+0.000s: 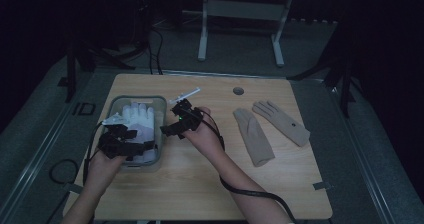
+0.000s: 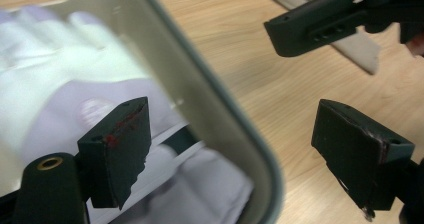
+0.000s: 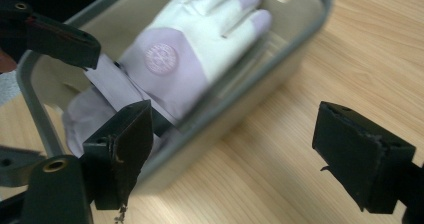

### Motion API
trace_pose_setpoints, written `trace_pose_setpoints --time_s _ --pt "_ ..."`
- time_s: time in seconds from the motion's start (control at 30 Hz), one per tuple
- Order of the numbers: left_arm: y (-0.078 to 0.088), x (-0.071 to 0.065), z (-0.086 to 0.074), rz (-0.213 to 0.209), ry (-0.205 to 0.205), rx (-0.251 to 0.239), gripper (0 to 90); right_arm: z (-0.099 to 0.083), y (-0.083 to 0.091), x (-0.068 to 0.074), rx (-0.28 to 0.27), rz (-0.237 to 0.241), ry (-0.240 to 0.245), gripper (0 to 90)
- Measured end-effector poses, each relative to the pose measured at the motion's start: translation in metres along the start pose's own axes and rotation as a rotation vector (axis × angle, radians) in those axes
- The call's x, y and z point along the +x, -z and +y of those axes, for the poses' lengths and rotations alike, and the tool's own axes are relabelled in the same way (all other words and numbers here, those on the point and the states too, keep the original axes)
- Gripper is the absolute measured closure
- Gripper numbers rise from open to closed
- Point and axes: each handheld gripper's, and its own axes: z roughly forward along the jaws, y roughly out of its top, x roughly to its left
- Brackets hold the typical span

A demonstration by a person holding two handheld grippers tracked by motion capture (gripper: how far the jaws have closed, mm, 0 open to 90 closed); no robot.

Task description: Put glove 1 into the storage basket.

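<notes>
Both the left gripper (image 2: pixel 230 149) and the right gripper (image 3: pixel 232 151) stand wide open and empty above the bin (image 3: pixel 280 64) holding a white glove (image 3: pixel 185 49).

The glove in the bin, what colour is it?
White and pale purple glove, clearest in the right gripper view.

A white glove (image 3: pixel 185 49) with pale lilac fingertips and a lilac back panel lies flat in a grey, round-cornered bin (image 3: pixel 305 31), fingers spread and pointing toward the bin's far end. A round embossed badge sits on the lilac panel. Its cuff end is rumpled at the near end of the bin, crossed by a dark strap. The bin stands on the left part of the wooden desk (image 1: pixel 210 184).
</notes>
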Motion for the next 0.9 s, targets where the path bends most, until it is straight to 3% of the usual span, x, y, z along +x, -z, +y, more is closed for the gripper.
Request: trace_pose_setpoints --time_s 0.47,0.83,0.9 --pt "-0.035 -0.043 0.012 -0.098 -0.079 -0.001 16.1 -0.033 0.047 -0.038 -0.032 -0.074 -0.014 15.6" --pt "-0.057 -0.062 0.009 -0.155 -0.127 0.006 16.1 -0.061 0.06 -0.059 -0.04 -0.103 -0.049 15.6" --pt "-0.065 -0.067 0.006 -0.173 -0.139 0.014 16.1 -0.074 0.062 -0.065 -0.04 -0.097 -0.06 15.6"
